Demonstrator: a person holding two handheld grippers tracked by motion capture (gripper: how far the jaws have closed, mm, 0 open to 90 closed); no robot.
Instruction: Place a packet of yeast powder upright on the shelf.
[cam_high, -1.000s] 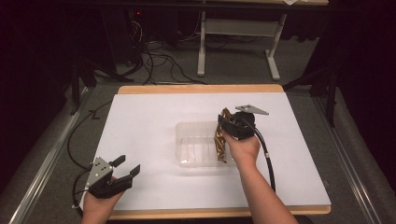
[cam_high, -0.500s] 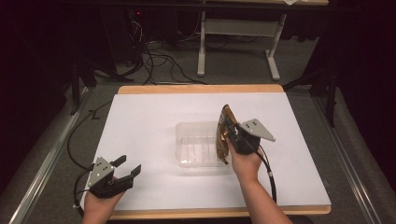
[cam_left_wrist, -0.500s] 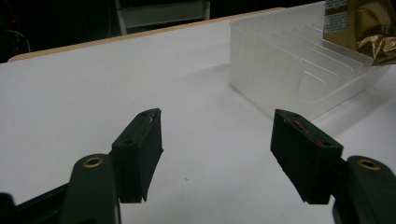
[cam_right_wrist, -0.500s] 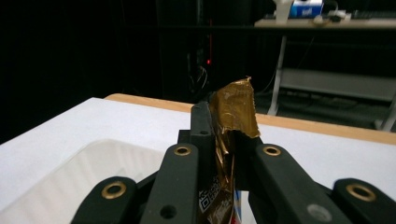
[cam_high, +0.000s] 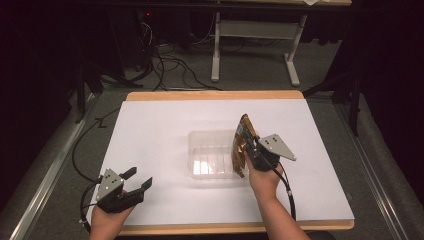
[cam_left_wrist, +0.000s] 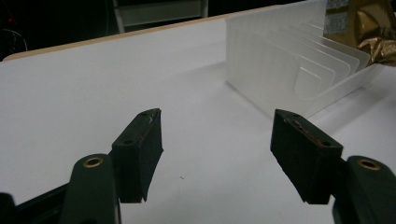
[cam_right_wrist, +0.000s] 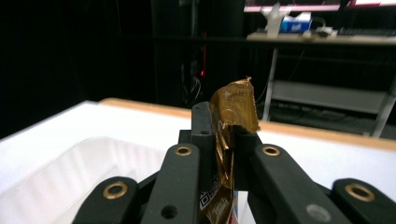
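A gold foil packet (cam_high: 241, 142) stands on edge at the right rim of a clear ribbed plastic tray (cam_high: 200, 155) in the middle of the white table. My right gripper (cam_high: 248, 150) is shut on it. Its jaws have just been closing, with the packet between them. In the right gripper view the packet (cam_right_wrist: 233, 105) sticks up from between the pressed jaws of my right gripper (cam_right_wrist: 219, 128), with the tray (cam_right_wrist: 70, 168) low on the left. My left gripper (cam_high: 137, 180) rests open near the front left corner, with nothing between its jaws. Its own view has the left gripper (cam_left_wrist: 215, 154) facing the tray (cam_left_wrist: 261, 60) and the packet (cam_left_wrist: 369, 23).
The white table top (cam_high: 165, 120) has a wooden edge at front and back. Cables (cam_high: 165, 70) and a white desk frame (cam_high: 250, 35) lie on the dark floor beyond. The right gripper's cable (cam_high: 287, 195) trails along the forearm.
The right hand has shifted a little toward the front and right with the packet. Its grey plate has swung to the right, and the packet now stands on edge. The left gripper has stayed put.
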